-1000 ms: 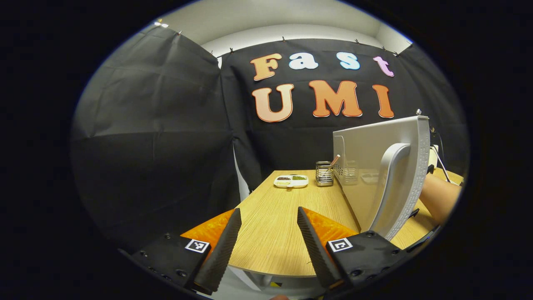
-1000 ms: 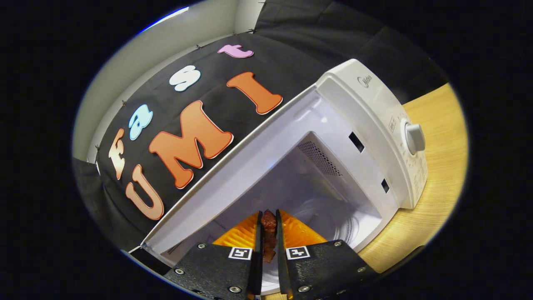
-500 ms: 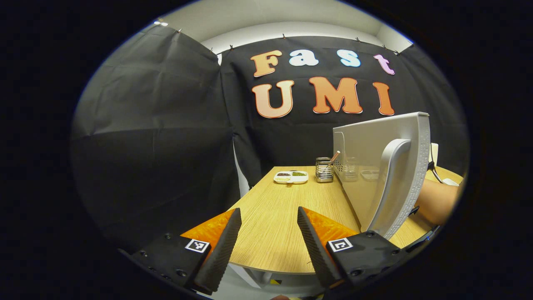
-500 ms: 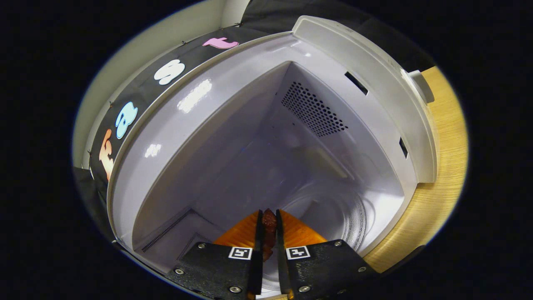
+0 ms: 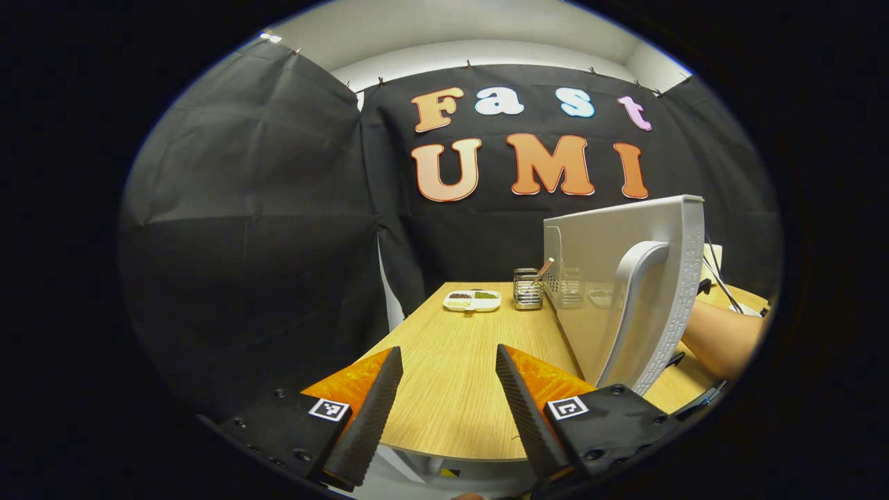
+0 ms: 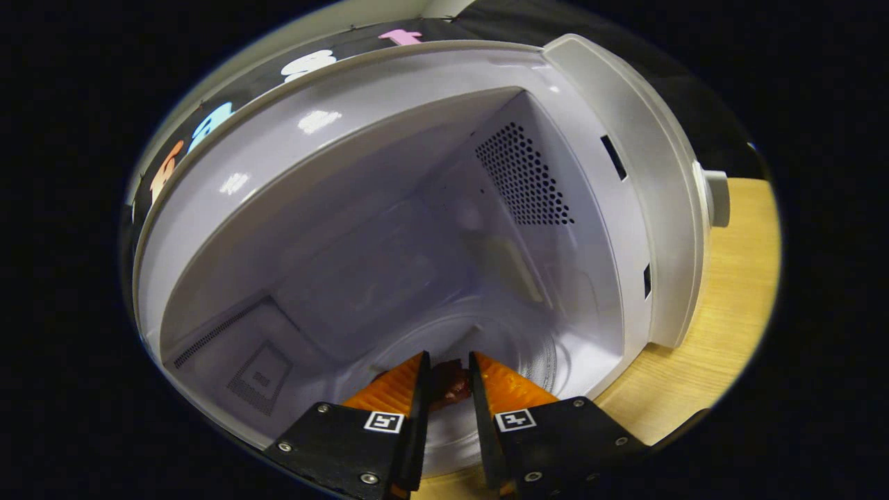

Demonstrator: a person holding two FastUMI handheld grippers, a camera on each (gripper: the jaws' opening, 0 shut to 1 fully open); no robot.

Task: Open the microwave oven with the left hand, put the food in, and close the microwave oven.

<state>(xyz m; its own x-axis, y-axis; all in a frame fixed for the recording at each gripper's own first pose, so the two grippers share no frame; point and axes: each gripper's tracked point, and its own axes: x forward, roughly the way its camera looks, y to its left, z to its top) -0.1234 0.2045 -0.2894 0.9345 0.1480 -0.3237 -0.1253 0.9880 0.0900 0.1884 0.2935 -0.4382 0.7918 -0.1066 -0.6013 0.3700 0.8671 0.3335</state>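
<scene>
1. Microwave oven (image 6: 389, 208) sits on the wooden table (image 6: 729, 292); cavity fully exposed in the right gripper view, perforated vent on the side wall, control knob (image 6: 715, 198) on the front panel at the right edge.
2. Microwave door (image 5: 611, 278) swung wide open, seen edge-on in the left gripper view with its curved handle (image 5: 628, 305) facing the camera; a person's forearm (image 5: 722, 337) reaches past behind it.
3. Far end of the table: a divided dish (image 5: 472, 300) and a wire utensil holder (image 5: 528, 288), well apart from the work.
4. Left gripper (image 5: 444, 396): tongs wide apart, empty, parked over the table edge near the door.
5. Right gripper (image 6: 448, 410): tongs parted a little; the food (image 6: 448, 385), a dark reddish chunk, sits between them low over the turntable (image 6: 500, 347); cannot tell whether the pads touch it.
6. Step in hand, as I judge it: setting the food down; do it well by opening fully with the chunk near the turntable's middle, then backing straight out so the fingers don't drag it or clip the door frame.
7. Versus half a second ago: the right tongs were pinched tight on the food, now the gap is wider; camera sits deeper and lower in the cavity; left gripper barely shifted.
</scene>
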